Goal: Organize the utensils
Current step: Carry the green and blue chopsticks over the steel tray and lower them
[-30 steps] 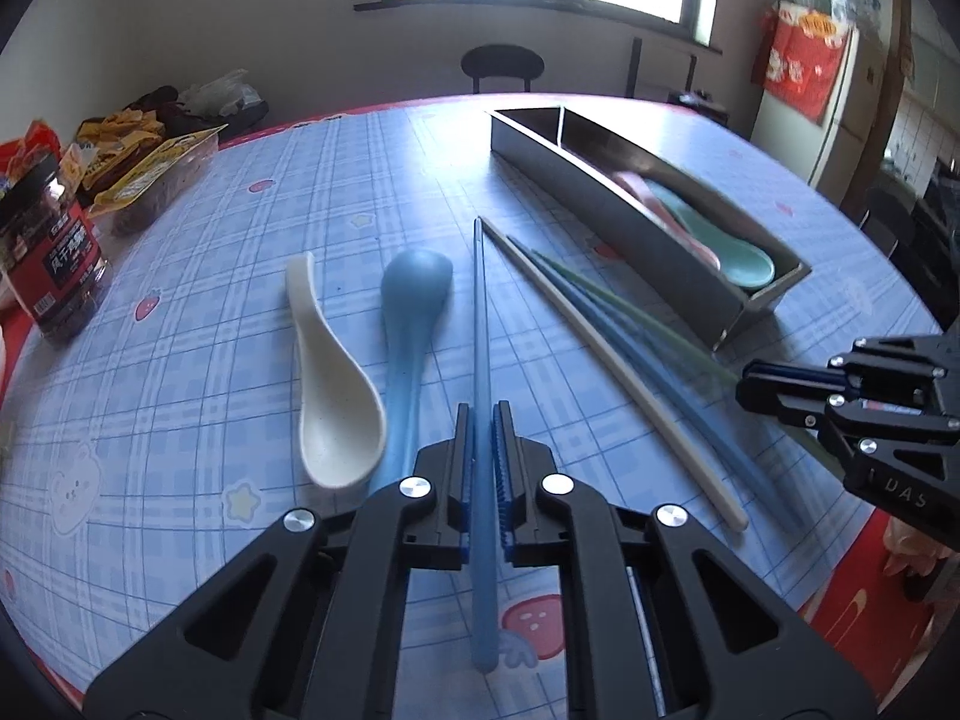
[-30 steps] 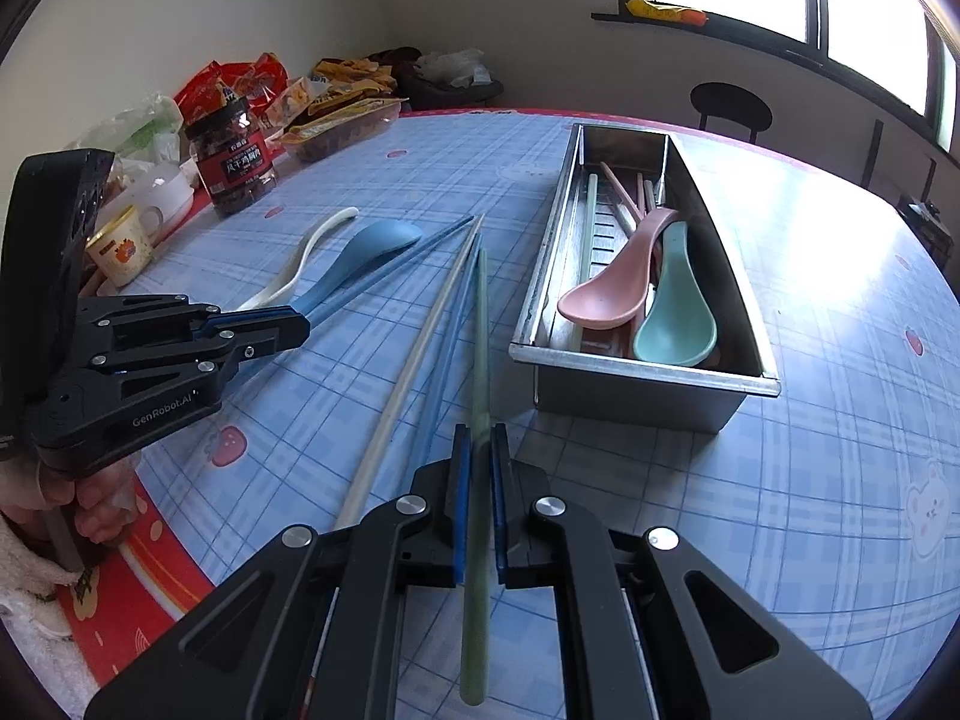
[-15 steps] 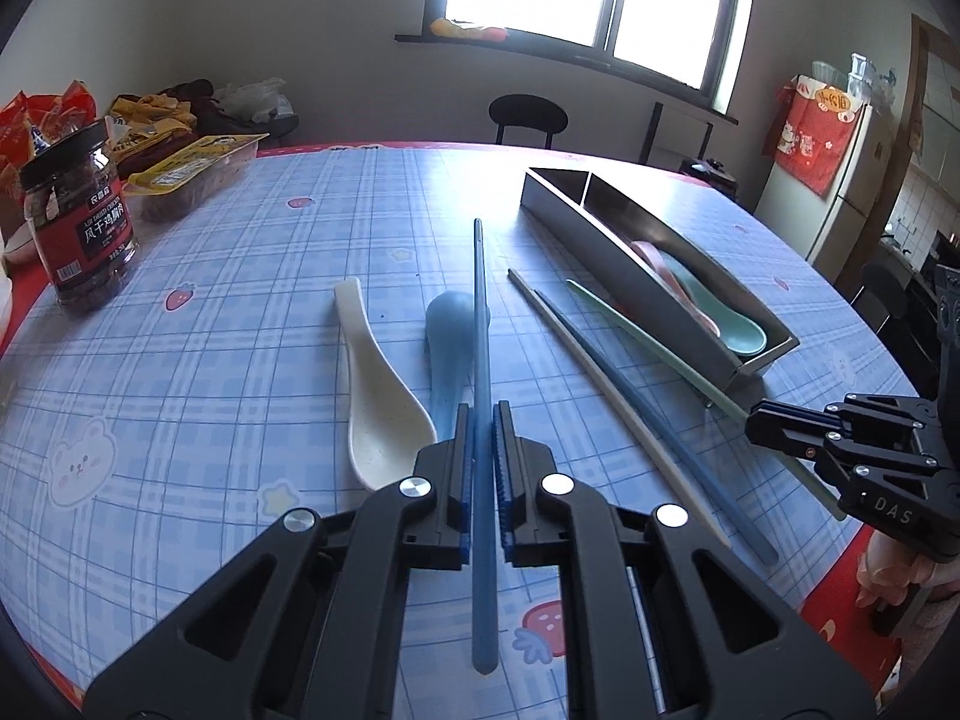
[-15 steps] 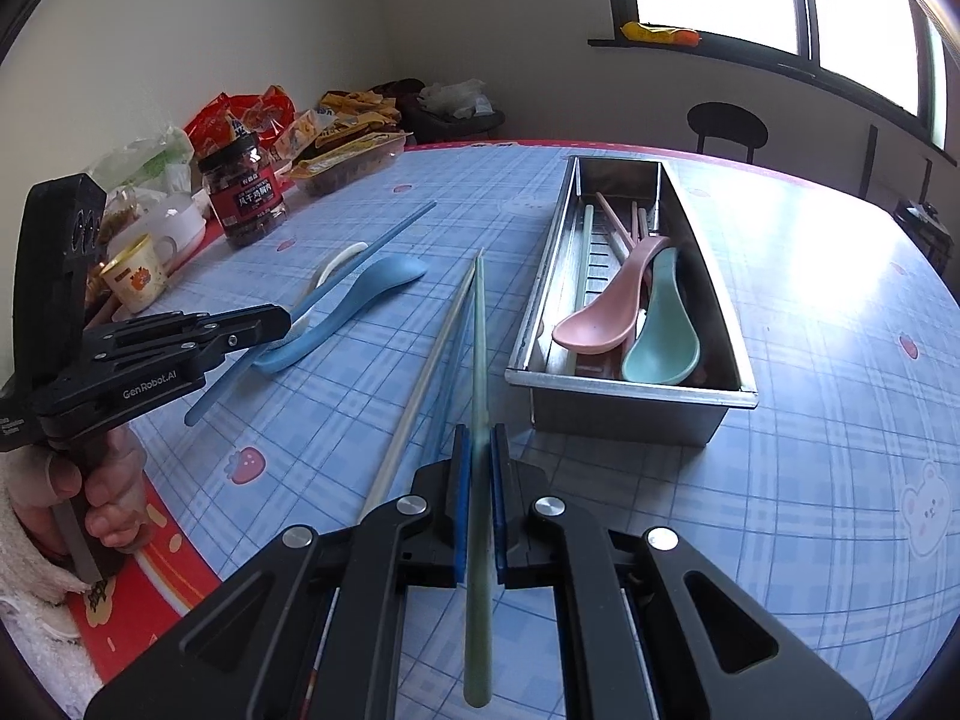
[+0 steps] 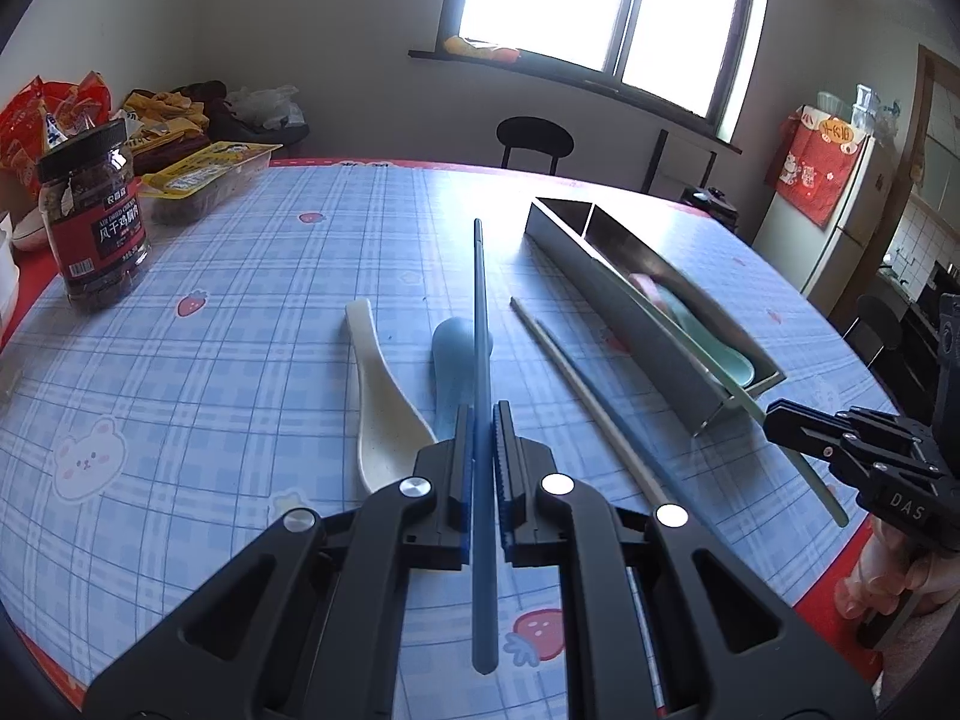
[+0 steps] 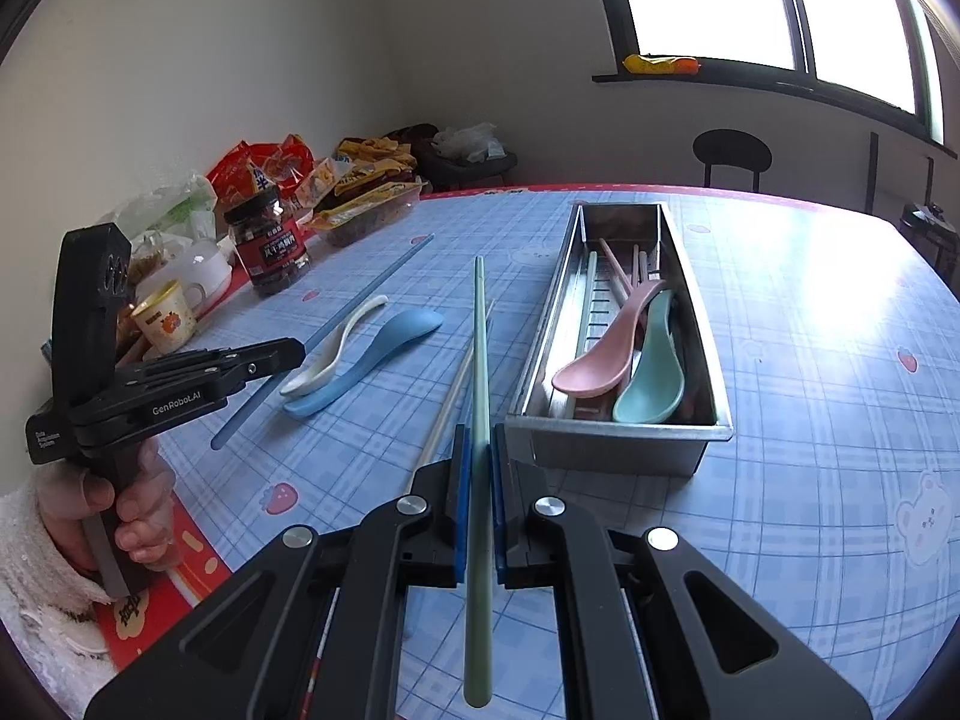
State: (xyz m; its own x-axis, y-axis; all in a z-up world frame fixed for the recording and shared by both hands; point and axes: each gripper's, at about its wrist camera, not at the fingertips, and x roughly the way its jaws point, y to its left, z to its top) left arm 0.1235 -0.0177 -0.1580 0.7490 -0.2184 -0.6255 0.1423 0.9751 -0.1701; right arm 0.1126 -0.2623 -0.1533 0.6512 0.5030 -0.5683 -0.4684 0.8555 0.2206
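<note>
Two grippers are each clamped on a single chopstick. The left gripper (image 5: 480,420) pinches a long slender blue plastic chopstick (image 5: 479,312) near its thick end, its shaft running straight ahead and clear of the blue-checked tablecloth (image 5: 240,360). The right gripper (image 6: 477,444) pinches a pale green plastic chopstick (image 6: 478,348) likewise, tip forward. The long rectangular stainless-steel utensil tray (image 6: 618,447) lies just right of the green chopstick's line, its long axis nearly parallel with that shaft; it already holds a pink plastic spoon (image 6: 606,354), a teal plastic spoon (image 6: 651,372) and several chopsticks. Seen from the left wrist, the tray (image 5: 624,312) runs off diagonally to the right, beyond two loose chopsticks on the cloth. Judgement: the right hand is nearer and better aligned; the left must swing its stick rightward. A white ceramic spoon (image 5: 378,396) and a blue plastic spoon (image 5: 453,360) remain on the table.
</note>
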